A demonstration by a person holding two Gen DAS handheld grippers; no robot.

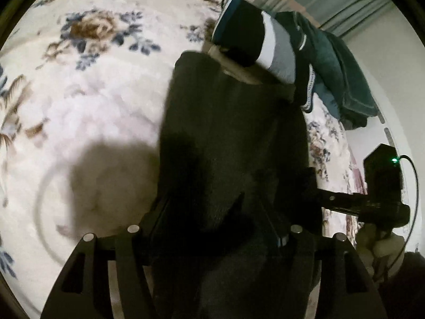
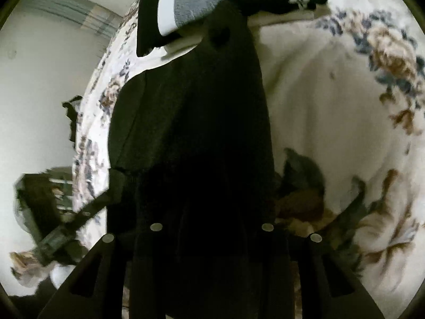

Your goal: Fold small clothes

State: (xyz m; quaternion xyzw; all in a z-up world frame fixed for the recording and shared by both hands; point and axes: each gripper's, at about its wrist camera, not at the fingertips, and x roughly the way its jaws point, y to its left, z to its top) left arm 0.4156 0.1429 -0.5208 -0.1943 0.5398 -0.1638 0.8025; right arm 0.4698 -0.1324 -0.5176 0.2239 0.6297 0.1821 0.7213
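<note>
A black garment (image 1: 233,138) stretches from the floral bedspread (image 1: 93,101) up toward the camera and drapes over my left gripper (image 1: 217,212), hiding its fingers. In the right wrist view the same black garment (image 2: 191,133) covers my right gripper (image 2: 212,212) in the same way. The right gripper (image 1: 316,186) reaches the cloth's right edge in the left wrist view. The left gripper (image 2: 111,188) meets the cloth's left edge in the right wrist view. Whether either set of jaws presses the cloth is hidden.
Beyond the black garment lies a pile of clothes: a dark, white and grey striped piece (image 1: 268,42) (image 2: 191,8) and a teal garment (image 1: 342,74). The bedspread (image 2: 332,93) spreads out to the sides. The bed's edge, a pale wall (image 2: 39,79) and a curtain (image 1: 332,2) lie beyond.
</note>
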